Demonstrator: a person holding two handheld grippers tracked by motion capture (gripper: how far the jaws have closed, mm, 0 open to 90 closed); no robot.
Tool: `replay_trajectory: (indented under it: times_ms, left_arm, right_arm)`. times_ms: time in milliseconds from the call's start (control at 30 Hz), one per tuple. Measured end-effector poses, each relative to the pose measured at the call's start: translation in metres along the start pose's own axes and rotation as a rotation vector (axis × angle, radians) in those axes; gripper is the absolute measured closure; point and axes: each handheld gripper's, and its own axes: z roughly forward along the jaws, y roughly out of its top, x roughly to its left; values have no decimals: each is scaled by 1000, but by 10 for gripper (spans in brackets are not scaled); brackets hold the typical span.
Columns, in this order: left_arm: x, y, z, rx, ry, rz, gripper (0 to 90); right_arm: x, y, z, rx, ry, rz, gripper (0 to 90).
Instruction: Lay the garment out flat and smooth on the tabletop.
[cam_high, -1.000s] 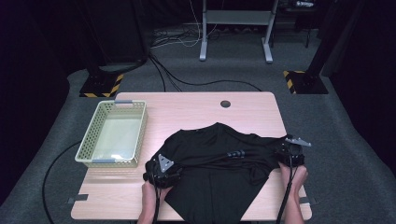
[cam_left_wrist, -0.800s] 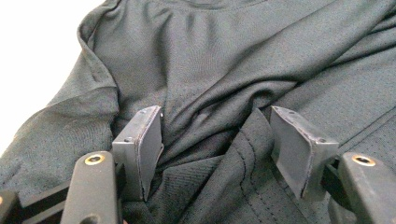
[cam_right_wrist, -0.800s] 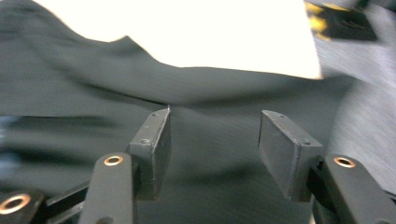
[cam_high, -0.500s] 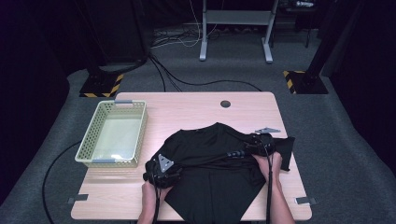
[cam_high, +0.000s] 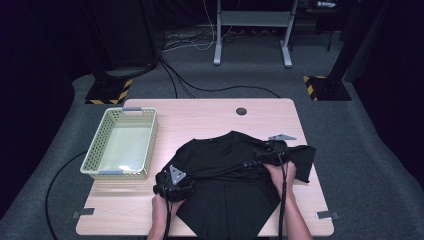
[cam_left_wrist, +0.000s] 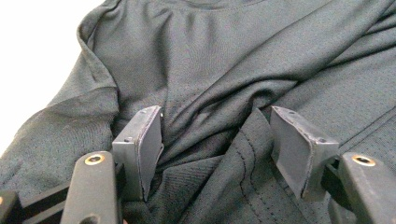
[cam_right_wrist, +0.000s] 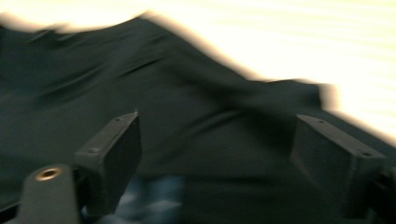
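Meanwhile the basket (cam_high: 121, 143) holds nothing; both grippers' fingers (cam_left_wrist: 140, 147) gape over the black shirt (cam_high: 225, 190).

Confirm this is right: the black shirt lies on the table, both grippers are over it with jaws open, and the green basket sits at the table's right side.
Not quite: the high view shows the basket at the table's left side. The rest stands.

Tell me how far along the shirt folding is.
Early stage. Done: the black shirt lies spread on the table, its left sleeve already gathered inward. In hand: the left gripper sits open over bunched fabric, and the right gripper, also open, is over the right sleeve area. Left: folding the right sleeve and the body; the basket holds nothing yet.
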Motion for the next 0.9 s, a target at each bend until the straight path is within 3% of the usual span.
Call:
replay_trajectory:
  times_ms: [100, 167, 200, 233, 333, 633, 733, 800, 833, 900]
  left_arm:
    - [-1, 0, 0, 1, 0, 0, 355]
    - [-3, 0, 0, 1, 1, 1, 355]
    - [-4, 0, 0, -1, 0, -2, 355]
    - [-4, 0, 0, 1, -1, 2, 355]
    - [-8, 0, 0, -1, -3, 1, 355]
    - [-42, 4, 1, -5, -58, 50, 353]
    - [-46, 2, -3, -24, -98, 32, 339]
    - [-47, -1, -7, -51, -87, 17, 327]
    - [-47, -2, -9, -56, -77, 21, 333]
    - [-47, -3, -11, -65, -68, 27, 450]
  right_arm:
    - [29, -9, 9, 21, 56, -94, 89]
    - [41, -12, 20, 75, 44, -153, 63]
    - [44, -12, 24, 90, 46, -159, 48]
    - [43, -13, 27, 83, 70, -135, 42]
    - [36, -14, 27, 63, 64, -124, 42]
    - [1, -31, 6, 49, -18, -73, 42]
    - [-9, -38, -3, 46, -32, -57, 46]
    - [-14, -43, -9, 41, -36, -57, 52]
    - [-15, -44, -10, 41, -39, -53, 53]
    - [-19, -46, -13, 40, -44, -50, 58]
